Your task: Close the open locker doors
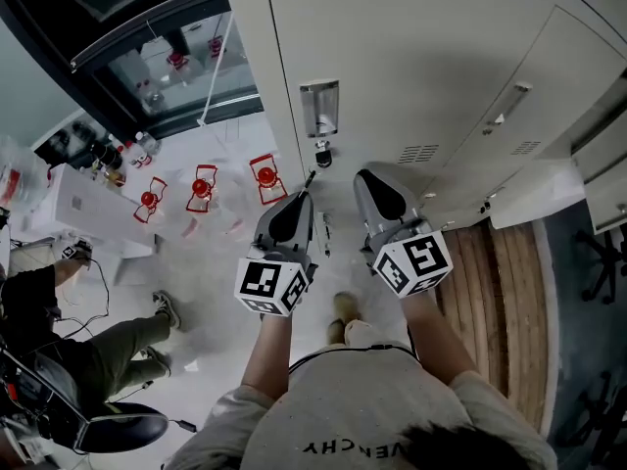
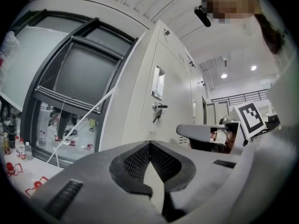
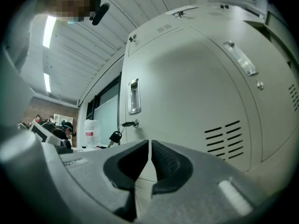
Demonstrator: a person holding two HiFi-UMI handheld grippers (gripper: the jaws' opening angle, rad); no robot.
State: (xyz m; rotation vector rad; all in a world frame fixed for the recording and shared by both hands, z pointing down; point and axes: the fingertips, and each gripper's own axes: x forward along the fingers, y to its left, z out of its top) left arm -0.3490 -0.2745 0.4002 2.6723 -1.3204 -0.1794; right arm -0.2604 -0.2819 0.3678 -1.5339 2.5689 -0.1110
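Observation:
A bank of white lockers [image 1: 411, 57] fills the top of the head view. The nearest door is closed, with a recessed handle [image 1: 319, 108] and a key lock [image 1: 322, 153] under it. Further right, a white door [image 1: 537, 192] stands swung out from the row. My left gripper [image 1: 308, 178] is shut and empty, its tip just below the key lock. My right gripper [image 1: 364, 172] is shut and empty beside it, close to the same door. The left gripper view shows the handle [image 2: 159, 82] and key [image 2: 158, 110]; the right gripper view shows the handle [image 3: 134, 96], key [image 3: 122, 127] and vent slots [image 3: 225, 138].
Several bottles with red caps [image 1: 201, 189] stand on the floor left of the lockers, below a dark-framed window [image 1: 157, 37]. A person [image 1: 88, 351] sits at the lower left by an office chair [image 1: 118, 429]. Wooden flooring [image 1: 495, 302] lies to the right.

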